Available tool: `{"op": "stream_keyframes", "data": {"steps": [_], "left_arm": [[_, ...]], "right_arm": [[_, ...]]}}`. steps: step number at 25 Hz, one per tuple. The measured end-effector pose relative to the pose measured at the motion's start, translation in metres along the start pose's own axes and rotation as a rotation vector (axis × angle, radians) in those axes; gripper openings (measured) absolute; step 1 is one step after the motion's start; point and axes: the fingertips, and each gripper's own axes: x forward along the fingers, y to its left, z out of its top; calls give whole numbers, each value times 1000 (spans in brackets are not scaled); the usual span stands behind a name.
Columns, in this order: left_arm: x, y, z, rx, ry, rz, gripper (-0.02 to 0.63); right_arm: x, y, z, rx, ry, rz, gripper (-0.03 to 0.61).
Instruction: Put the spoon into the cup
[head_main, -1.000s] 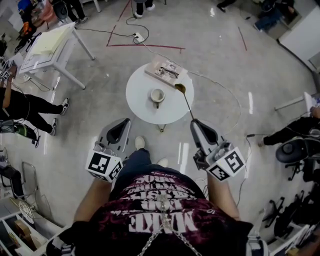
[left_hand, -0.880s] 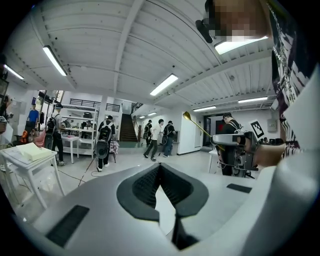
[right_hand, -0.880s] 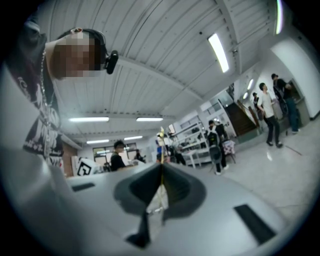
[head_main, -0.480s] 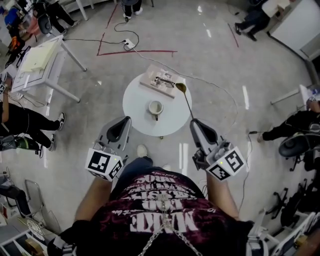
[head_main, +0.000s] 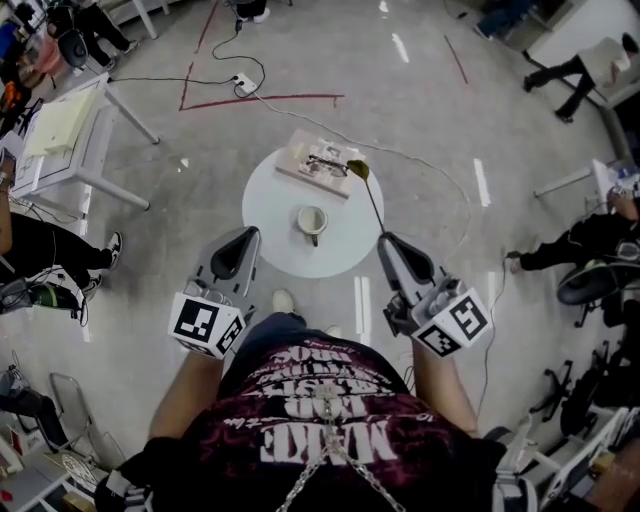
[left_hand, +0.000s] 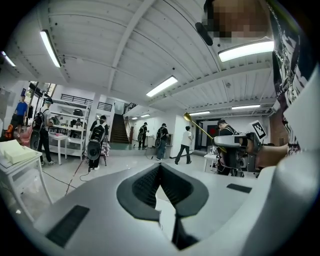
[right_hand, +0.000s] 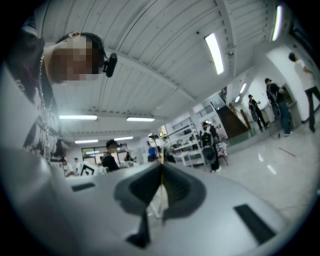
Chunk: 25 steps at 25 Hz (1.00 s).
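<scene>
Left gripper (head_main: 243, 238), jaws together and empty, hovers near the round table (head_main: 270, 200), cup (head_main: 312, 220) at its centre. Right gripper (head_main: 384, 240) clamps the spoon (head_main: 369, 200) by its handle end; its long axis runs away from the person, bowl foremost, over the table's right edge.

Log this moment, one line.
right claw: shut on gold metal spoon | left claw: shut, empty | white ceramic cup: on round white table

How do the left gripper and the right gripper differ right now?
The right gripper is shut on the spoon; the left gripper is shut on nothing. In the head view the left gripper sits left of the cup, the right gripper right of it. Both point at the round table.
</scene>
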Motion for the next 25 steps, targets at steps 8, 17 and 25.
{"op": "stream_keyframes", "data": {"steps": [8, 17, 25], "left_arm": [[17, 17, 8, -7, -23, -69, 28], [45, 42, 2, -6, -32, -155, 28], [74, 52, 2, -4, -45, -183, 28]], "right_arm": [[20, 2, 5, -15, 17, -51, 37], [53, -21, -13, -64, 59, -152, 37], [78, -27, -22, -68, 92, -144, 37]]}}
